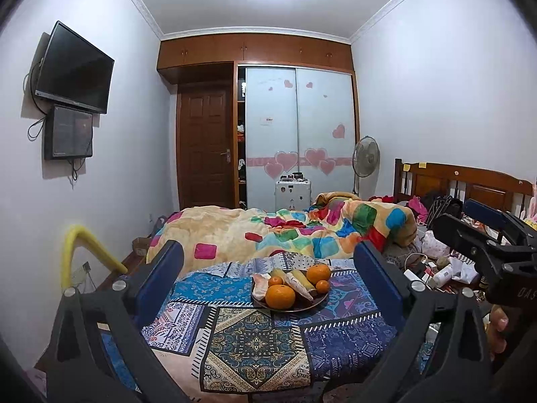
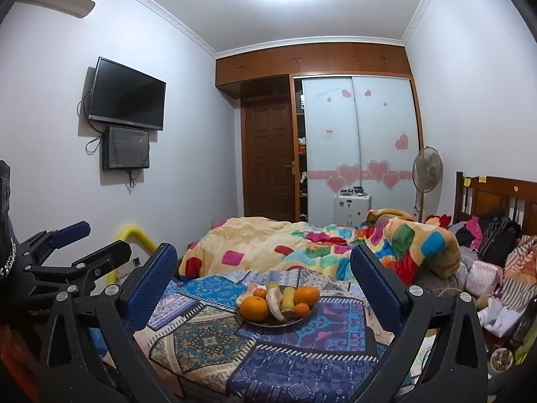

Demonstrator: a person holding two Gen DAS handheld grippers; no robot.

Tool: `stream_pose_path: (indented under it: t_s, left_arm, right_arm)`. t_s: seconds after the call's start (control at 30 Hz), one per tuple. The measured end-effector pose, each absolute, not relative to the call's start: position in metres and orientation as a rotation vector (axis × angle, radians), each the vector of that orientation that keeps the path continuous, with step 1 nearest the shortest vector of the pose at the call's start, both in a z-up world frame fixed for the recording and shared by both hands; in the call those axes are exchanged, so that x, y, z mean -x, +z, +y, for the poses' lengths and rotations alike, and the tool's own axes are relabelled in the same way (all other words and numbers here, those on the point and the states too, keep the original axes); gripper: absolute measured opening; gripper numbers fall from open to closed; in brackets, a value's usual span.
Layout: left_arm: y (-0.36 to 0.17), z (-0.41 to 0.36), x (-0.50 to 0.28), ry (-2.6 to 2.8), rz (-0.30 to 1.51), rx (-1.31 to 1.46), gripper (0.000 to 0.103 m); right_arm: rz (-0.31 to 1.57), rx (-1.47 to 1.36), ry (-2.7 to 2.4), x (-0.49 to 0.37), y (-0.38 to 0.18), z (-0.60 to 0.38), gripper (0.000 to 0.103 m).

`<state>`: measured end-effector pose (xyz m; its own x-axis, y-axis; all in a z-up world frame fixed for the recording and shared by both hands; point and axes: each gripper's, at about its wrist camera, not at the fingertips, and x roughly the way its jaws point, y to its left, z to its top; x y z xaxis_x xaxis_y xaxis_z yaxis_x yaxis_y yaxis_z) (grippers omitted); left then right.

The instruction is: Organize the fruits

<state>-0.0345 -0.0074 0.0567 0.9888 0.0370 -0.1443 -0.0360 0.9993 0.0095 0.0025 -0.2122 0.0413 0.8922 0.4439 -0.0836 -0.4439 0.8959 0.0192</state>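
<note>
While both tongs hover apart | left tongs (image 1: 268, 278) open, empty | right tongs (image 2: 265, 283) open, empty | plate (image 1: 289, 307) of oranges and bananas on patterned tabletop (image 1: 255, 346), ahead between fingers

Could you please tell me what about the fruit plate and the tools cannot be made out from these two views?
- Plate: its inside is hidden by the piled fruit in both views.
- Pale wrapped item: too small and blurred to identify.
- Small orange: half hidden behind the large orange, right wrist view.
- Right tool: cut off by the frame edge, left wrist view.
</note>
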Motion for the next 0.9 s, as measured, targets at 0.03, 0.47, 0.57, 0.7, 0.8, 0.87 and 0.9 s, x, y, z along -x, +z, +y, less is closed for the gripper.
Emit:
stream_pose_path:
  t_s: [0.03,0.47,0.57,0.7,0.8,0.87,0.9]
  left_arm:
    - [0.056,-0.007,0.034,0.036,0.147,-0.006,0.103]
    - [0.052,-0.005,0.030,0.030,0.153,-0.001,0.103]
    - [0.051,-0.005,0.029,0.031,0.155,0.000,0.103]
    - [0.050,-0.004,0.029,0.028,0.153,-0.007,0.103]
    - [0.048,-0.004,0.028,0.027,0.151,-0.010,0.103]
    - [0.046,-0.004,0.027,0.025,0.150,-0.009,0.103]
    - [0.046,-0.004,0.027,0.024,0.151,-0.009,0.103]
  right_arm:
    - [0.088,0.000,0.458,-0.002,0.041,-0.212,0.103]
    - [0.096,0.001,0.451,-0.003,0.040,-0.213,0.103]
    - [0.099,-0.002,0.449,-0.004,0.039,-0.214,0.103]
    - [0.098,-0.001,0.448,-0.004,0.039,-0.213,0.103]
    - [0.096,0.002,0.442,-0.004,0.039,-0.214,0.103]
    - [0.093,0.005,0.435,-0.003,0.039,-0.214,0.103]
    - [0.091,0.006,0.432,-0.003,0.039,-0.215,0.103]
